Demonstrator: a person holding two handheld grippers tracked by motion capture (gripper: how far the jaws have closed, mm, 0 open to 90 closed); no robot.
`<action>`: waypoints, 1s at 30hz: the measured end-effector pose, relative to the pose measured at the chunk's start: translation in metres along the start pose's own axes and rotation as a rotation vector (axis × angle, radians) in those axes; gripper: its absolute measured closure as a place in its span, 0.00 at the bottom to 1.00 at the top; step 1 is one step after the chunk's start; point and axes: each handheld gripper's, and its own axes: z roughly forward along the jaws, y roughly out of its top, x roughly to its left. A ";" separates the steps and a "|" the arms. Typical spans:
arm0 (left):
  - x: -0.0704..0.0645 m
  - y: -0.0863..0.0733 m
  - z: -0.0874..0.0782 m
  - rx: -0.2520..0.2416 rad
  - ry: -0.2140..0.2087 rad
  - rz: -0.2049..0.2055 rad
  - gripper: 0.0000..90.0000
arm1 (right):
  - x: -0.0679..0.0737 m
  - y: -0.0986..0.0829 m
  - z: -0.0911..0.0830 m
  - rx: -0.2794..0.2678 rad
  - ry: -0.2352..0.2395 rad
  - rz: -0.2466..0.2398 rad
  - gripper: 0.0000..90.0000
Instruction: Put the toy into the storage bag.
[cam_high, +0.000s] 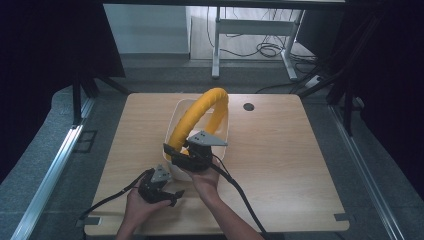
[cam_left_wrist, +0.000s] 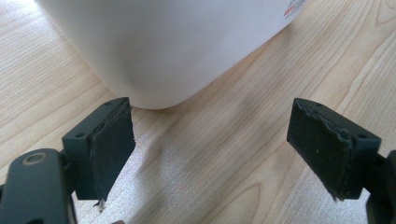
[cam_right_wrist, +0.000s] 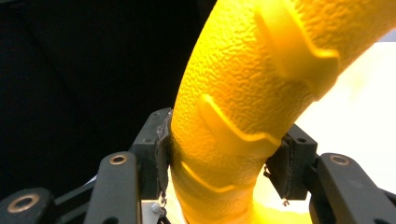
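Where the high view looks down on the wooden table (cam_high: 280, 165), a white bin (cam_high: 176, 116) stands near its middle with broad bare wood to the right and toward the far edge. The right gripper (cam_high: 176, 151) clamps a yellow ring (cam_high: 197, 112) that arches above the bin; the left gripper (cam_high: 170, 196) sits just beside the bin's near corner. In the left gripper view, the jaws stand wide apart, empty, over bare wood, the bin's (cam_left_wrist: 177, 51) rounded corner close ahead. In the right gripper view, both pads press the ring's (cam_right_wrist: 243, 107) pebbled, ridged surface.
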 end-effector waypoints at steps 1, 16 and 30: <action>0.000 0.000 0.000 0.000 0.000 0.000 0.17 | 0.000 0.000 0.000 0.000 0.000 0.000 0.52; 0.000 0.000 0.001 0.005 0.001 0.003 0.17 | -0.006 0.006 -0.022 -0.053 -0.004 0.016 0.31; 0.001 0.000 -0.004 0.001 0.012 0.008 0.17 | -0.030 0.011 -0.062 -0.083 -0.009 -0.003 0.33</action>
